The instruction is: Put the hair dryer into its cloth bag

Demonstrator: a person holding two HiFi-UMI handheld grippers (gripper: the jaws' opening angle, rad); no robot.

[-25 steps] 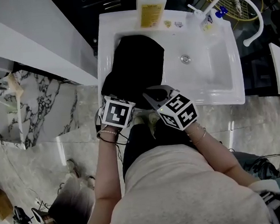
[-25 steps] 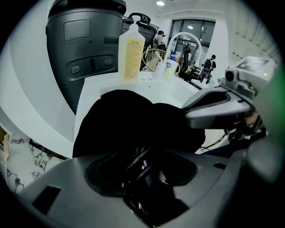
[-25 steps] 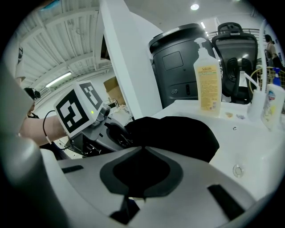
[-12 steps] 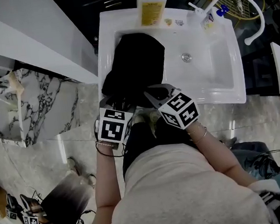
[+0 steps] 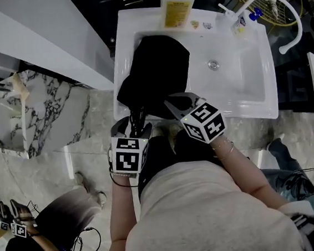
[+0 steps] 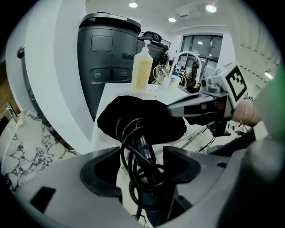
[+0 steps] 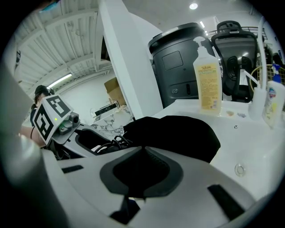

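The black cloth bag (image 5: 157,72) lies in the left half of the white sink (image 5: 241,80), its mouth draped over the front rim. I cannot see the hair dryer itself. Its coiled black cord (image 5: 138,121) comes out of the bag's mouth. My left gripper (image 5: 135,131) hangs just in front of the rim with its jaws wide apart. In the left gripper view the cord (image 6: 140,156) dangles loose between them, apart from the pads. My right gripper (image 5: 171,101) is shut on the bag's front edge. The bag (image 7: 178,131) fills the middle of the right gripper view.
A yellow soap bottle (image 5: 177,7) stands on the sink's back rim, with a small bottle (image 5: 239,23) and a curved white faucet (image 5: 278,9) at the back right. A tall dark bin (image 6: 107,58) stands behind the sink. Marble floor and another person (image 5: 72,220) are at lower left.
My left gripper has drawn back from the bag toward my body, and its jaws have spread wider round the cord. The right gripper has stayed on the bag's edge.
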